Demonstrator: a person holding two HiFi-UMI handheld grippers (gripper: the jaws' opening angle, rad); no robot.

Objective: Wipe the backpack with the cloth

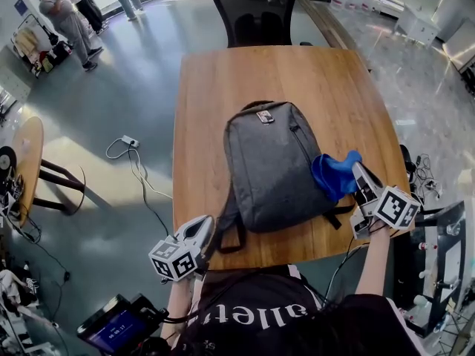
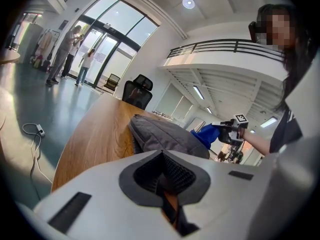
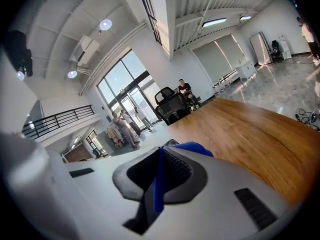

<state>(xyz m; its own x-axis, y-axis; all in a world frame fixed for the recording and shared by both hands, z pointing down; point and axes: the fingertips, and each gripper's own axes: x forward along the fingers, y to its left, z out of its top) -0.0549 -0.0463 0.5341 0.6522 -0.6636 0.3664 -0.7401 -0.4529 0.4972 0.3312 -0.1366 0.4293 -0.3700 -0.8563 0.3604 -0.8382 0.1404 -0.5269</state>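
Observation:
A grey backpack (image 1: 271,165) lies flat on the wooden table (image 1: 223,95), its top handle pointing away from me. My right gripper (image 1: 355,170) is at the pack's right edge, shut on a blue cloth (image 1: 334,173) that bunches against the pack's side. In the right gripper view the cloth (image 3: 192,146) runs as a blue strip between the jaws of that gripper (image 3: 160,171). My left gripper (image 1: 206,228) sits at the pack's near left corner by the table's front edge, shut on a black shoulder strap (image 2: 172,211). The left gripper view shows the backpack (image 2: 165,134) and the cloth (image 2: 205,133) beyond.
A black office chair (image 1: 254,13) stands at the table's far side. On the floor to the left lie a power strip and cable (image 1: 130,141), beside a round side table (image 1: 26,154). People (image 1: 67,13) stand far off at the upper left. Equipment (image 1: 438,273) crowds the floor at right.

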